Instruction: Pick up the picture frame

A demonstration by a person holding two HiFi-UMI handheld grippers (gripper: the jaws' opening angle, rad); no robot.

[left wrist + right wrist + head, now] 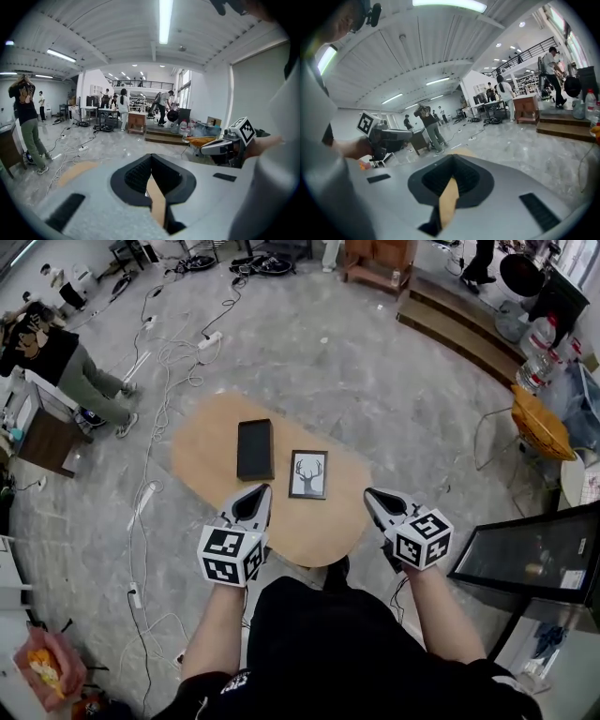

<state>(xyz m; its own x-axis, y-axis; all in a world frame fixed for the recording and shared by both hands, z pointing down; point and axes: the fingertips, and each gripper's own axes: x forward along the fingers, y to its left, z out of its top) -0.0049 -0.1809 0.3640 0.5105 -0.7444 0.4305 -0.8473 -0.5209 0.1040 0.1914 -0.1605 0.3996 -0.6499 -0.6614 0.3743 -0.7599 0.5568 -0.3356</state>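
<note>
Head view: frame [308, 474] lies flat mid-table [206, 442], just right of a black box [255, 449]; left gripper [261, 493] and right gripper [372, 496] sit at the near edge, not touching it

Left gripper view: jaws pinched together, nothing in them

Right gripper view: same deal, closed and empty

Light is bright and even. It falls from long ceiling tubes [165, 18] high above my left gripper [151, 155], one of them burnt out to white glare. The floor [117, 145] ahead of it carries a pale sheen. Around my right gripper [451, 157] the view bends hard, corners black, the nearest casing soft — the far room sharper.
</note>
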